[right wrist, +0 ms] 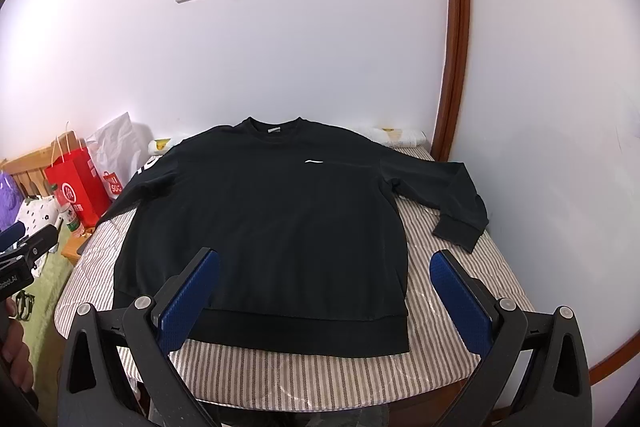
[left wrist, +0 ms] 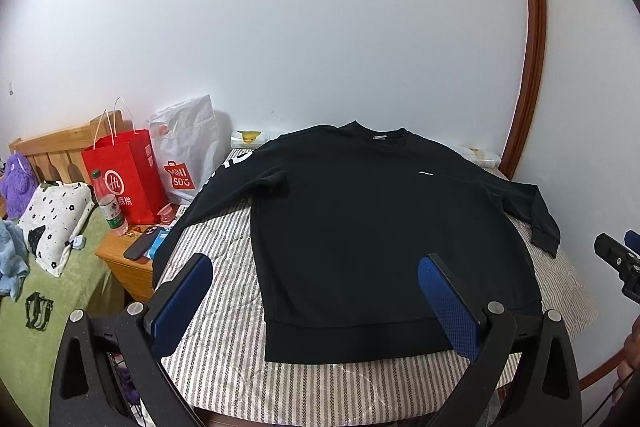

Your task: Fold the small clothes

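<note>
Bedding in grey and white stripes, on a bed (right wrist: 460, 239) set against a white wall, is shown carrying a black sweatshirt (right wrist: 260, 227) spread flat and face up, its long axis running from the hem at the near edge to the collar by the wall. Both sleeves are seen extended sideways, the right one (right wrist: 448, 199) resting on the stripes, the left one (left wrist: 208, 203) trailing over the bed's left side. The left claw (left wrist: 316, 307) and the right claw (right wrist: 324, 303) are both held wide apart and empty above the near edge, with the hem directly ahead of each. The right sleeve is judged nearer the right claw, the left sleeve nearer the left. No fold is yet made.
</note>
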The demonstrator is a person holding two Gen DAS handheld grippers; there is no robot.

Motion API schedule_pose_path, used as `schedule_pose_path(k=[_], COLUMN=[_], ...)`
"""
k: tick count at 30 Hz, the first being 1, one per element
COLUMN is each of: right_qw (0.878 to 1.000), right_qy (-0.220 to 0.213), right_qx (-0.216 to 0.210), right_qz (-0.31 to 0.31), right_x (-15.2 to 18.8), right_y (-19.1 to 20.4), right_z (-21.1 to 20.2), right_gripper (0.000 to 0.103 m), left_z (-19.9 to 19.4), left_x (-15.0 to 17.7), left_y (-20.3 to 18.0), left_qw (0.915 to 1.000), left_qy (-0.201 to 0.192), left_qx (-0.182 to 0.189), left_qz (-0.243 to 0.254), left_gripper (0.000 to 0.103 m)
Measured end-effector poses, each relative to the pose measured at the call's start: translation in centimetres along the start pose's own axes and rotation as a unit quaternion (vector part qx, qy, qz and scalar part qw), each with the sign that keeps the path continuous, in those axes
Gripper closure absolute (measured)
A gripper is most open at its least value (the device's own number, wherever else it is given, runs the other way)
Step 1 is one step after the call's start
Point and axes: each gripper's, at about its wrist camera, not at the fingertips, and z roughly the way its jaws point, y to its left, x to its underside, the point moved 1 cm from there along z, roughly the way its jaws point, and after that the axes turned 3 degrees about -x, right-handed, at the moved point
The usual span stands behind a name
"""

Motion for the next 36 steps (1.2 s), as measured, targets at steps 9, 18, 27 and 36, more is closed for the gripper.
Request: schedule_pose_path(k=[9,18,27,36], right_qw=[1.0,1.0,1.0,1.0], right_qy=[-0.001,-0.002,-0.001,-0.001], right_qx=[0.0,0.0,0.0,0.001], right_qz=[0.0,0.001,0.0,0.001], right_x=[0.05,0.06,-0.02,0.17], right_y=[0.16,0.13,0.36,0.53], right_z=[0.09,0.13,0.31,0.61], right_gripper=[0.0,0.0,0.0,0.0], left_z=[0.02,0.21,-0.35,0.06], left_x=[-0.31,-0.55,0.05,-0.33], left_y=[0.15,-0.21,-0.38,-0.43], left_qw=[1.0,1.0,1.0,0.9999], left_qy=[-0.001,-0.005,-0.007,-0.009], left_qx=[-0.002,-0.003,-0.004,-0.007], left_qz=[0.003,0.002,0.0,-0.005], left_gripper=[0.0,0.0,0.0,0.0])
